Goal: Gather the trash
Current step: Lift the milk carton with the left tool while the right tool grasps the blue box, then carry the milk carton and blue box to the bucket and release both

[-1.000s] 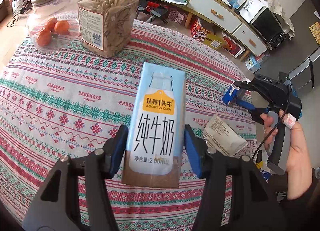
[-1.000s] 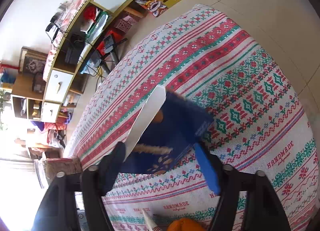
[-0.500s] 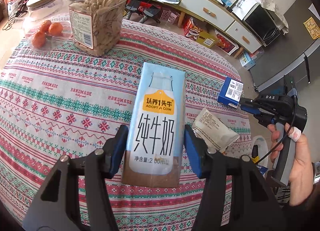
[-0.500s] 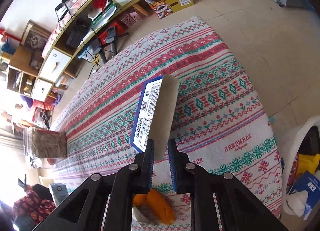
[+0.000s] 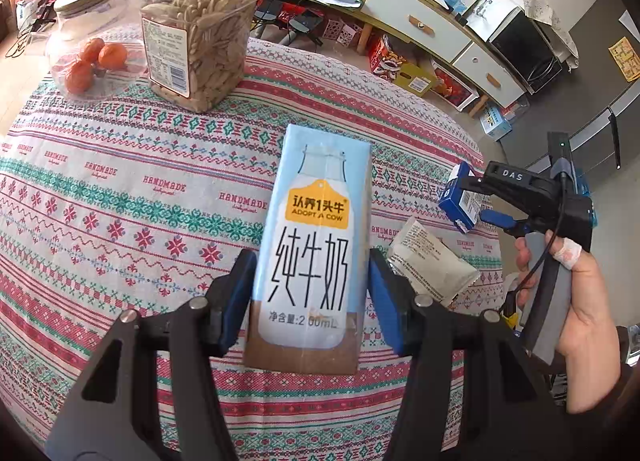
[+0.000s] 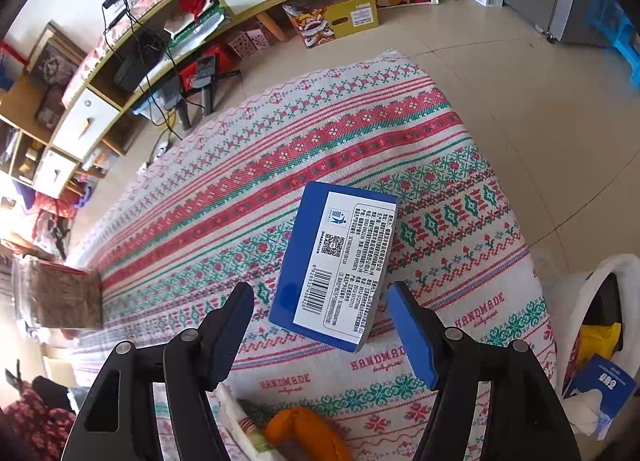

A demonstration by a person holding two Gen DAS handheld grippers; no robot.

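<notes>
Trash is mid-collection: our left gripper has its jaws clamped on the milk carton above the tabletop. Our right gripper has jaws opening, pads clear of the blue box between them. Next, we judge, both pieces go to the white bin beside the tabletop's edge.
</notes>
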